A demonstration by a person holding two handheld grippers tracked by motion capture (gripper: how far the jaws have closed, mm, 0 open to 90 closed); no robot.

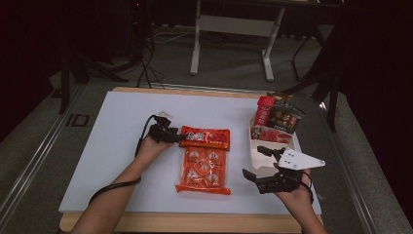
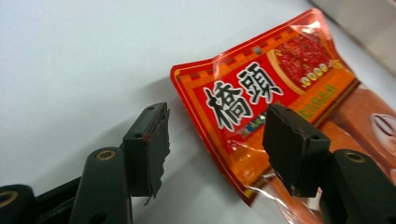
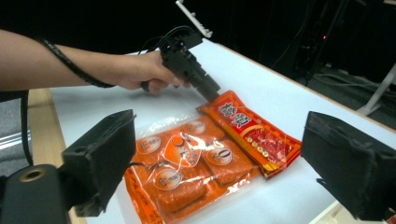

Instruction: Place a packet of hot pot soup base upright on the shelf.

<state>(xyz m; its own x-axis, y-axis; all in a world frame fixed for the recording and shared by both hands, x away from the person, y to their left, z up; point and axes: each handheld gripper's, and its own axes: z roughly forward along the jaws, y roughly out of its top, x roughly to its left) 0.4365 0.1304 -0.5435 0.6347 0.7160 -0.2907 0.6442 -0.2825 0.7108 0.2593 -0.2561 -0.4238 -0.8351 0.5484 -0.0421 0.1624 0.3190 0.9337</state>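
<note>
White surface (image 1: 122,146) holds a big orange snack pack (image 1: 203,168) in the middle. A red sauce packet (image 1: 205,137) lies at its 12 o'clock. The left hand-held gripper (image 1: 182,138), jaws half open, straddles the packet's corner. The right hand-held gripper (image 1: 256,163) gapes wide, empty.

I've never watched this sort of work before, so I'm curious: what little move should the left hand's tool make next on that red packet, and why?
Probably close on the packet's near end. The left tool stands open with the corner of the flat red foil packet with black lettering between its jaws, the pads not yet pressing it. The packet lies partly on the clear orange bag of round pieces, so it likely needs a firm grip before lifting.
</note>
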